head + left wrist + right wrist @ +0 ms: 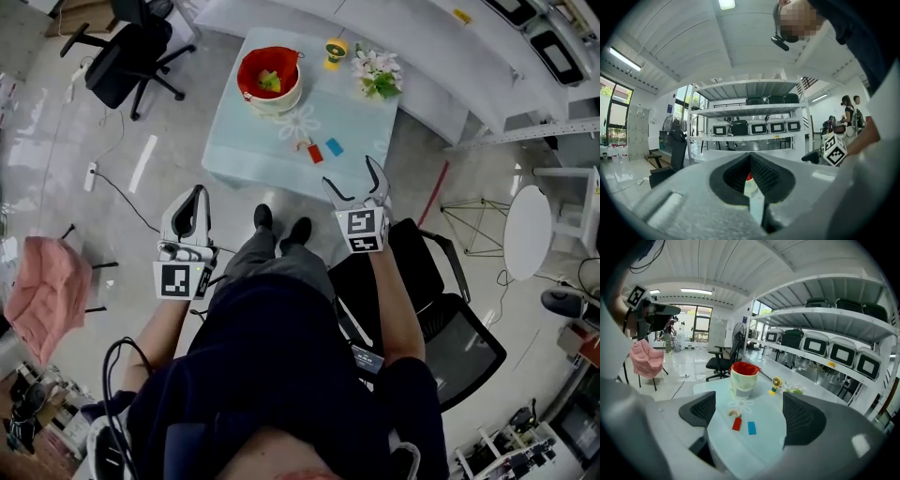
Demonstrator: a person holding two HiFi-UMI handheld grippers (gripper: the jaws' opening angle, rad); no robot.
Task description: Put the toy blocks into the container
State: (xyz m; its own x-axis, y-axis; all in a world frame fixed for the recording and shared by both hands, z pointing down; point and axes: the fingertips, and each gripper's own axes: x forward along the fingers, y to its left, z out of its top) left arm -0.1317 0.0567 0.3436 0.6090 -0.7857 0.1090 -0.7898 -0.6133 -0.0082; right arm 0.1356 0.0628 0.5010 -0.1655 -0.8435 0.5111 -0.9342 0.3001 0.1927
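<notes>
A cream container with a red lining [269, 80] [743, 376] stands at the far left of a small light-blue table [253, 141] and holds a green and a yellow block. A red block [315, 154] [736, 423], a blue block [334, 147] [752, 428] and a small tan block [734, 413] lie near the table's front edge. My right gripper [354, 180] [750, 413] hovers open and empty short of that edge, facing the blocks. My left gripper [198, 194] [750, 157] is held lower at the left, away from the table, its jaws shut with nothing between them.
A yellow toy fan [335, 52] and a bunch of flowers [377, 75] stand at the table's far right. A black office chair [131, 56] is beyond the table on the left, another black chair [441, 300] at my right side. Pink cloth [47, 295] drapes a stand at the left.
</notes>
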